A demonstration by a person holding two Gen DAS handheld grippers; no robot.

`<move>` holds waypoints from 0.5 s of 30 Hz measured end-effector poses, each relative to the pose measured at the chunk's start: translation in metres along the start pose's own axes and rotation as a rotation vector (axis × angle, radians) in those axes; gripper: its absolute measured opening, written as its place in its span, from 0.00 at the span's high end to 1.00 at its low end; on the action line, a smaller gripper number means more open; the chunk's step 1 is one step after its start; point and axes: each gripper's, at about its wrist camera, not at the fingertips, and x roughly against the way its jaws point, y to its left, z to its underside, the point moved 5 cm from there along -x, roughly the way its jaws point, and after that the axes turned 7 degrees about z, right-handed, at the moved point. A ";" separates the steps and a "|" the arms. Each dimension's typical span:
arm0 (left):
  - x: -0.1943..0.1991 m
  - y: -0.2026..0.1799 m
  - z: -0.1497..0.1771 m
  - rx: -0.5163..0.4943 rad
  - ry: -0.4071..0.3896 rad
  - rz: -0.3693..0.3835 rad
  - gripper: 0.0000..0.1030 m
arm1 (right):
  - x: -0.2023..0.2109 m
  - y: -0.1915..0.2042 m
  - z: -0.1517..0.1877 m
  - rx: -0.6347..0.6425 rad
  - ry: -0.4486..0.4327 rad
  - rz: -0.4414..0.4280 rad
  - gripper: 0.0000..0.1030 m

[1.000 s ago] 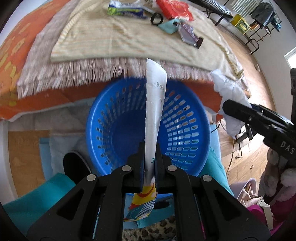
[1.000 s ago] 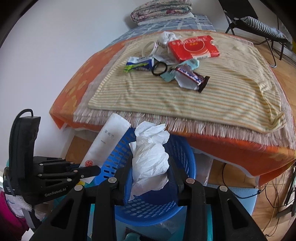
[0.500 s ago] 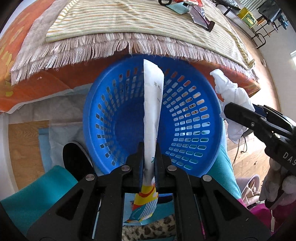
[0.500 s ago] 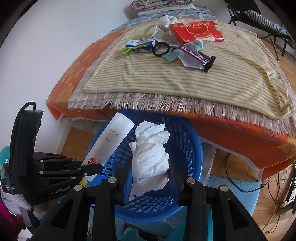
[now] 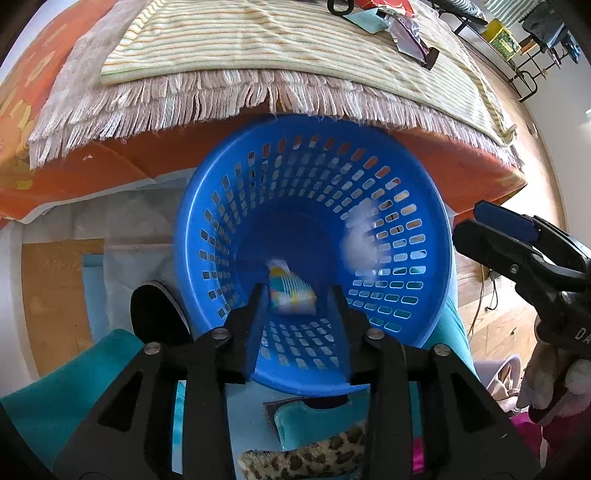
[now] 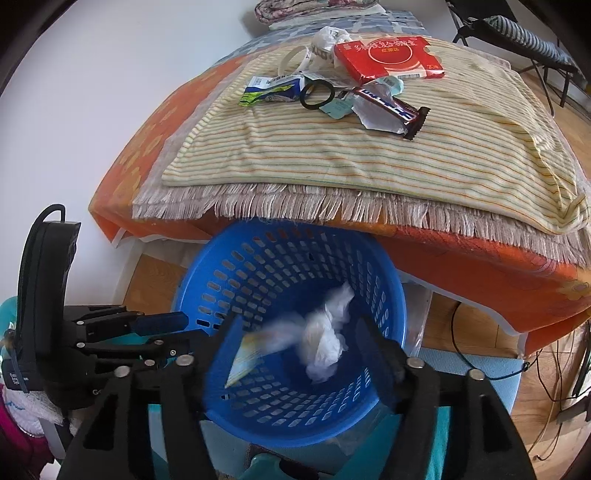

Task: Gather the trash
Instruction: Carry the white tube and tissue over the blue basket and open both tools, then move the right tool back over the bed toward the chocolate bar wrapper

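Note:
A blue perforated basket [image 5: 436, 236] stands on the floor under the bed's fringed edge; it also shows in the right wrist view [image 6: 391, 280]. My left gripper [image 5: 297, 295] is open over its near rim, with a paper packet [image 5: 291, 291] blurred, falling inside. My right gripper [image 6: 295, 328] is open above the basket, and a crumpled white tissue [image 6: 325, 343] drops inside, blurred. The tissue shows in the left wrist view [image 5: 360, 243], and the packet in the right wrist view [image 6: 251, 350]. More trash lies on the striped cloth [image 6: 369, 147]: a candy bar wrapper [image 6: 391, 107], a green-blue wrapper [image 6: 273, 88].
A red box [image 6: 388, 57], a black ring [image 6: 317, 96] and white tape [image 6: 295, 61] lie on the bed. A black shoe [image 5: 155, 314] stands left of the basket. Cables [image 6: 476, 332] run over the wooden floor at right. A folding chair [image 6: 517, 29] stands beyond the bed.
Both grippers opened. The paper packet left my left gripper and the tissue left my right gripper; both are falling into the basket.

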 end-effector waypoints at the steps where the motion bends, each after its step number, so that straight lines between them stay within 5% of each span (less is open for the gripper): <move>1: 0.001 0.000 -0.001 0.002 0.000 0.001 0.68 | 0.000 -0.001 0.000 -0.005 0.001 0.002 0.27; 15: 0.011 -0.007 -0.008 0.004 -0.021 0.006 0.67 | 0.007 -0.014 -0.009 -0.029 -0.018 0.030 0.19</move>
